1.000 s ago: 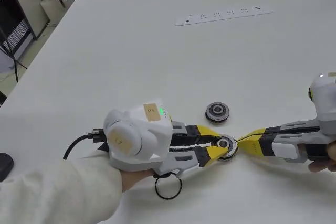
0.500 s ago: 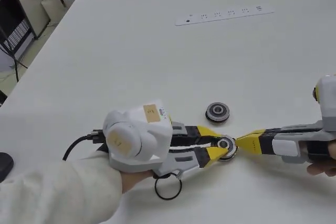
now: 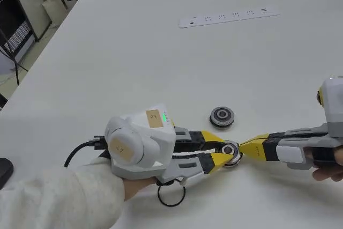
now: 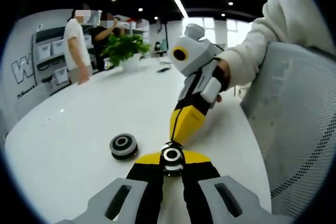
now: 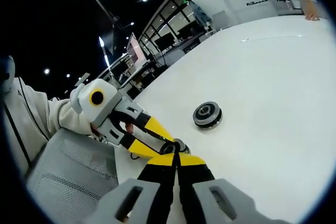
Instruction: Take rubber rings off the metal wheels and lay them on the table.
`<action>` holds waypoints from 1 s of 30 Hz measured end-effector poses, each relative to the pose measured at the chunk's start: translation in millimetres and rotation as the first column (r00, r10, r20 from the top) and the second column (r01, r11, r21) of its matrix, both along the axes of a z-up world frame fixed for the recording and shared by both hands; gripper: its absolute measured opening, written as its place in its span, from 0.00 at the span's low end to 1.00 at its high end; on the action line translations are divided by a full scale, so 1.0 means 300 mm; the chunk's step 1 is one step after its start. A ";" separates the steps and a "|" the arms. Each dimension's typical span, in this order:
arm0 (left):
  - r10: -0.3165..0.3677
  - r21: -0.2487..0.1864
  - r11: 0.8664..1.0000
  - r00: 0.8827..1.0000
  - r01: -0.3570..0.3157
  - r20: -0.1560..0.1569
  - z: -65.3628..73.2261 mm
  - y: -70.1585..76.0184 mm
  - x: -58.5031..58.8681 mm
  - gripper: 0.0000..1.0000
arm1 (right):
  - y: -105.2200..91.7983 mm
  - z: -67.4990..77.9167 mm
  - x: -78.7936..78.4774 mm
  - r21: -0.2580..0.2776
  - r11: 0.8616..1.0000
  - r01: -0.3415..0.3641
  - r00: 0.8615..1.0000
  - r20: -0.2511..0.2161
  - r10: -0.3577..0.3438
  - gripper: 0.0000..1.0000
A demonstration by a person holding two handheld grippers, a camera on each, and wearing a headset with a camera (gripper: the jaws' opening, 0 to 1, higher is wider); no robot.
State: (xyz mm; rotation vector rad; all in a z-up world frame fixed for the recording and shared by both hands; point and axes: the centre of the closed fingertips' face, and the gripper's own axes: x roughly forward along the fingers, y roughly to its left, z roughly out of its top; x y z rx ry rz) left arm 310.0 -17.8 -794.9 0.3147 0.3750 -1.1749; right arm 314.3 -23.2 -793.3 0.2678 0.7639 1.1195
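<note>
In the head view, the left gripper (image 3: pixel 222 149) pinches a small silver metal wheel (image 3: pixel 231 149) between its yellow jaws on the white table (image 3: pixel 134 63). The right gripper (image 3: pixel 244 147), jaws pressed together, touches that wheel's opposite side. A second metal wheel (image 3: pixel 222 115), ringed in black rubber, lies near the pinched one, and a loose black rubber ring (image 3: pixel 172 205) lies farther off, beside the person's hand. In the left gripper view, the jaws clamp the wheel (image 4: pixel 172 158), with the second wheel (image 4: pixel 124 146) near it. In the right gripper view, the closed tips meet the wheel (image 5: pixel 176 146); whether they nip its rubber, I cannot tell.
</note>
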 end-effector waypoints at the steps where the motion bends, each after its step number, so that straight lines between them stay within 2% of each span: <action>1: 0.001 -0.001 1.000 1.000 -0.001 -0.001 -0.001 0.000 0.001 0.13 | 0.002 0.000 0.000 -0.007 1.000 -0.003 1.000 0.007 0.004 0.00; 6: 0.005 0.000 1.000 1.000 -0.005 -0.006 0.000 0.000 0.000 0.13 | 0.002 0.000 0.000 -0.011 1.000 -0.010 1.000 0.015 0.010 0.00; 8: 0.007 0.000 1.000 1.000 -0.007 -0.006 0.001 0.001 0.001 0.13 | 0.001 0.005 0.004 0.025 1.000 0.016 1.000 -0.028 -0.015 0.00; 13: 0.009 -0.001 1.000 1.000 -0.009 -0.006 0.000 0.002 0.002 0.13 | 0.004 0.005 0.003 0.012 1.000 0.001 1.000 -0.003 -0.001 0.00; 30: 0.004 0.001 1.000 1.000 -0.004 -0.001 0.000 0.000 0.000 0.13 | 0.013 0.010 -0.002 0.035 0.999 -0.008 1.000 -0.014 0.008 0.00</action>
